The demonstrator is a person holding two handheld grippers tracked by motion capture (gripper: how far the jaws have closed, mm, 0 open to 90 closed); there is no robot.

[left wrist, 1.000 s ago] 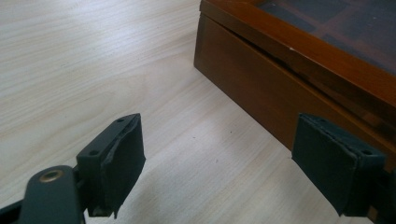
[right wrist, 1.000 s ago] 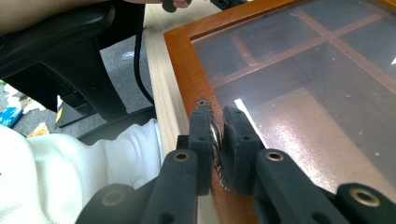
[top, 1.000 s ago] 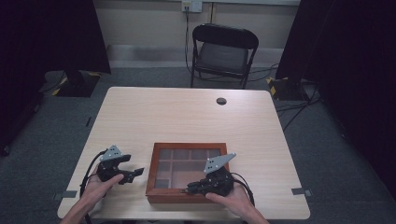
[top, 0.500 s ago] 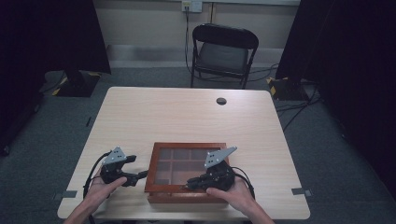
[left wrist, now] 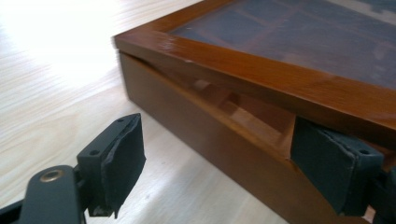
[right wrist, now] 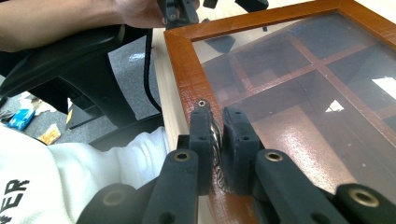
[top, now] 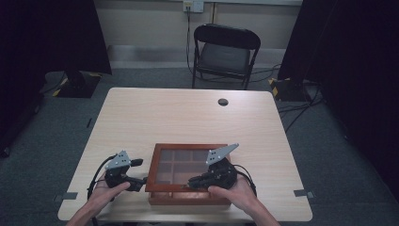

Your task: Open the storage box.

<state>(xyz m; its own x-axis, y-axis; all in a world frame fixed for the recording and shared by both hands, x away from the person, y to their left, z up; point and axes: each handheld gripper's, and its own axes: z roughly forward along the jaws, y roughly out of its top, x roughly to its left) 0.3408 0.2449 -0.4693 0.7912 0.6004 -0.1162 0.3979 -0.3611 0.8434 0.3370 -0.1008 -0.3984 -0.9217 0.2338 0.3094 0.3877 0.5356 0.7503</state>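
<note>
Wooden box (top: 187, 175) on pale table (top: 188, 117); black folding chair (top: 225, 54) behind.

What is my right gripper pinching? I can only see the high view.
Observer: The right gripper is shut on a small shiny metal piece at the front rim of the lid.
Operator: Is the box open?
Observer: A little. The left gripper view shows a gap between the lid and the base.
Operator: And my left gripper?
Observer: The left gripper is open, with one pad at that gap and the other above the table.
</note>
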